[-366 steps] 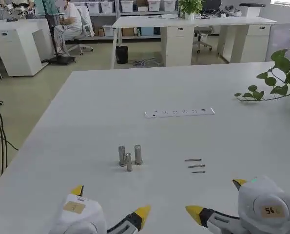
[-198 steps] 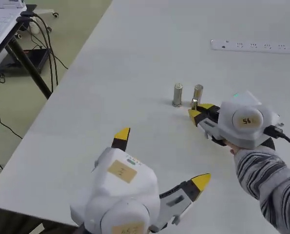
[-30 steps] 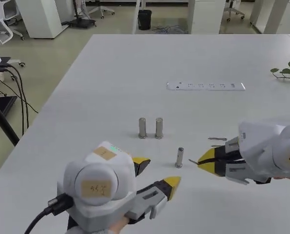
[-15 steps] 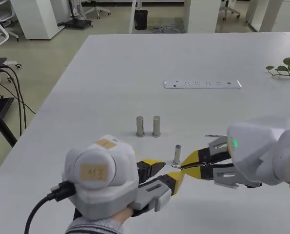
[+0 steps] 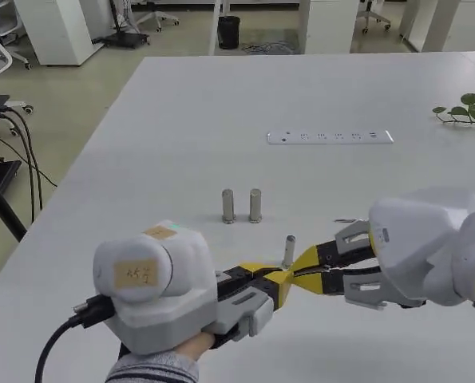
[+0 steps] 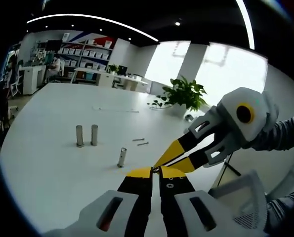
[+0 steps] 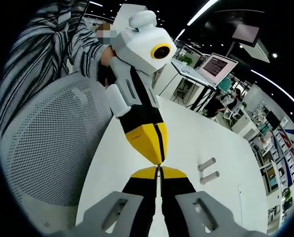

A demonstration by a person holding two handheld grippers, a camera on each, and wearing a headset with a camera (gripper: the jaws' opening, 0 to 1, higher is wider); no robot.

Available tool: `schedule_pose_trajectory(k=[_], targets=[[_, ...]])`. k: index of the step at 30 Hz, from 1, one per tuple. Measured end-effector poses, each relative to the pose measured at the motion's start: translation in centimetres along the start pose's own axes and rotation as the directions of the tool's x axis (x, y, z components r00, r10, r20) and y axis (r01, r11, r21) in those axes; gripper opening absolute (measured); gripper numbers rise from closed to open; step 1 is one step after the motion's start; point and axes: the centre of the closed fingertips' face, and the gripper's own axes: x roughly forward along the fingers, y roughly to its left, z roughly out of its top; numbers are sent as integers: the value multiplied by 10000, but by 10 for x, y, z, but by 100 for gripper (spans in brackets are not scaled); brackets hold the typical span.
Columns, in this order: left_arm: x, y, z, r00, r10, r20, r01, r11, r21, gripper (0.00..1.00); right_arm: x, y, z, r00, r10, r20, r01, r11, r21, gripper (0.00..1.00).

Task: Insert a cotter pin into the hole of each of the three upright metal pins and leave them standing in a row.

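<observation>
Pinching cotter pin (image 7: 158,173), right hand-held gripper (image 5: 306,267), left hand-held gripper (image 5: 272,279) clenched, metal pin (image 5: 289,251) behind

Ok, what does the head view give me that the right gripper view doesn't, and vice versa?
Head view: the lone metal pin standing just behind the tool tips, plus the power strip. Right gripper view: a grey mesh chair back and a lit monitor. Both: left tool and right tool shut, tip to tip, and the pair of upright pins.
</observation>
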Motion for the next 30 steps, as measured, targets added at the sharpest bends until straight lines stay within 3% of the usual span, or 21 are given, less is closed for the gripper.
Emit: schedule_pose_trajectory(k=[7,12,19,23,24,26,30], targets=[[-1,-1,-2,10000,-79,-5,79,10000,0,0,0,0,1,10000,21,-22,-22,10000,-64,0],[-1,-3,-2,9997,-219,-104,227,9958,886,0,-1,1,1,10000,-6,-48,5,9999,-121,0],[-2,-10,-7,9981,-456,-425,548,9666,2504,0,-1,4,-5,9996,243,-158,-236,9988,430,0],[-2,-14,-12,9958,-597,-694,793,9413,3282,0,-1,9,-8,9985,497,-208,-484,9970,603,0],[-3,-15,-13,9951,-652,-747,882,9268,3652,0,-1,10,-8,9982,565,-190,-552,9966,615,0],[-4,-18,-16,9929,-792,-888,1079,9139,3912,0,-1,14,-8,9970,749,-191,-734,9948,708,0],[-6,-23,-18,9883,-1162,-990,1460,9084,3918,0,0,20,-11,9944,1004,-341,-981,9931,639,0]])
